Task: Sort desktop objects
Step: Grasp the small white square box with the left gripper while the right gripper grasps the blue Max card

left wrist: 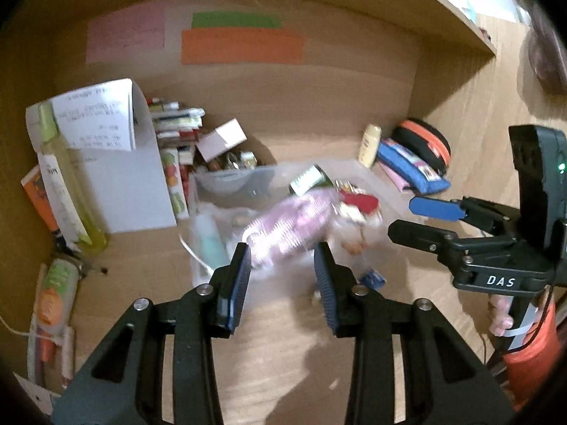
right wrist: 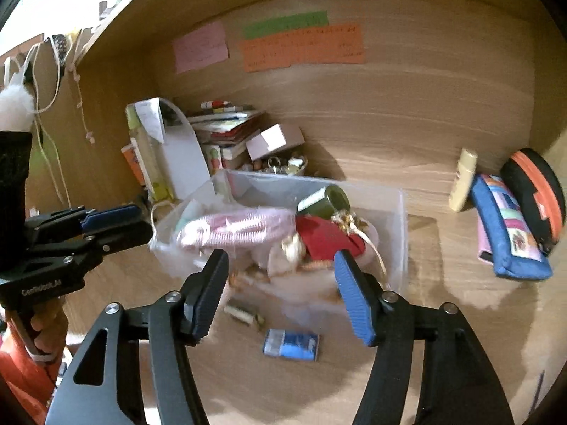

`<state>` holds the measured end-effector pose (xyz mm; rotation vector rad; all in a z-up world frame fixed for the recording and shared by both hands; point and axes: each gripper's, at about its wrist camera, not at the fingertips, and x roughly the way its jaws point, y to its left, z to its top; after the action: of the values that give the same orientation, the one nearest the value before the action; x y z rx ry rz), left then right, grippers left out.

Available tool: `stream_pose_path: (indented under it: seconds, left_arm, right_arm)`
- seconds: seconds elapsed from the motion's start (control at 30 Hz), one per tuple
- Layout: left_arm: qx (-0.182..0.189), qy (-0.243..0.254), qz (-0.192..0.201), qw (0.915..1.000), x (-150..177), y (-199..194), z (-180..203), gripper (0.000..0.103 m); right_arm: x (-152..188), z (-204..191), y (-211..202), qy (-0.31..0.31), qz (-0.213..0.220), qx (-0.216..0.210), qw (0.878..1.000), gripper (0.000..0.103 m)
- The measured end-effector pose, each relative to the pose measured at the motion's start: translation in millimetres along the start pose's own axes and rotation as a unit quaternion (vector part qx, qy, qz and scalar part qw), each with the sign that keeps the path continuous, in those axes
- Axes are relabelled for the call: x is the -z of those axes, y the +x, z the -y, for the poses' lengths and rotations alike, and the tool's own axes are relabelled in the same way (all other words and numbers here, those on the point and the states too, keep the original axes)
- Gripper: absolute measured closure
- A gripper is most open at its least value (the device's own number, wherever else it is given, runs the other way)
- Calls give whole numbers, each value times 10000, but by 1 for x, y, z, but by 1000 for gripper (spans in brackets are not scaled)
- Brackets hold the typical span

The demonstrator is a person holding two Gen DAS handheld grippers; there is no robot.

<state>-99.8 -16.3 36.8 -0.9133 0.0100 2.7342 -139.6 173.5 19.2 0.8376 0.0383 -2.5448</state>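
Observation:
A clear plastic bin (right wrist: 397,209) stands on the wooden desk, filled with a pink ribbed comb-like item (right wrist: 234,230), a green jar (right wrist: 324,202), a red pouch (right wrist: 326,239) and trinkets. The pink item (left wrist: 290,221) lies blurred just beyond my left gripper (left wrist: 282,265), which is open and empty in front of the bin (left wrist: 230,184). My right gripper (right wrist: 280,290) is open and empty near the bin's front wall; it also shows in the left wrist view (left wrist: 414,217). The left gripper shows at the left of the right wrist view (right wrist: 134,217).
A small blue packet (right wrist: 291,345) and a little tube (right wrist: 244,315) lie on the desk before the bin. Pencil cases (right wrist: 510,233) and a cream bottle (right wrist: 462,180) lie at right. Books (left wrist: 177,131), a white folder (left wrist: 131,184) and a yellow-green bottle (left wrist: 67,173) stand at back left.

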Motion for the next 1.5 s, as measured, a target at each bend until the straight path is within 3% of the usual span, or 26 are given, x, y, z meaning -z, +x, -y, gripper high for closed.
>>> stream_pose_path:
  seconds: [0.37, 0.7, 1.0, 1.1, 1.13, 1.5]
  left_arm:
    - [147, 105, -685, 9975, 37, 23, 26, 66]
    - [322, -179, -1032, 9940, 47, 40, 19, 66]
    - [229, -321, -1088, 9933, 42, 55, 13, 66]
    - [251, -291, -1113, 9931, 41, 59, 17, 66]
    - [257, -275, -1126, 9929, 40, 61, 18, 66]
    - [101, 126, -1437, 9895, 30, 96, 48, 66]
  right_arm:
    - [46, 3, 21, -56, -828, 303, 9961, 45]
    - [54, 3, 58, -91, -1414, 414, 9890, 45]
    - [58, -9, 68, -513, -1518, 521, 9857, 45]
    - [56, -5, 68, -444, -1515, 432, 9865, 51]
    - [56, -4, 67, -448, -1501, 444, 9867, 59]
    - [51, 19, 24, -102, -1119, 329, 9931, 59]
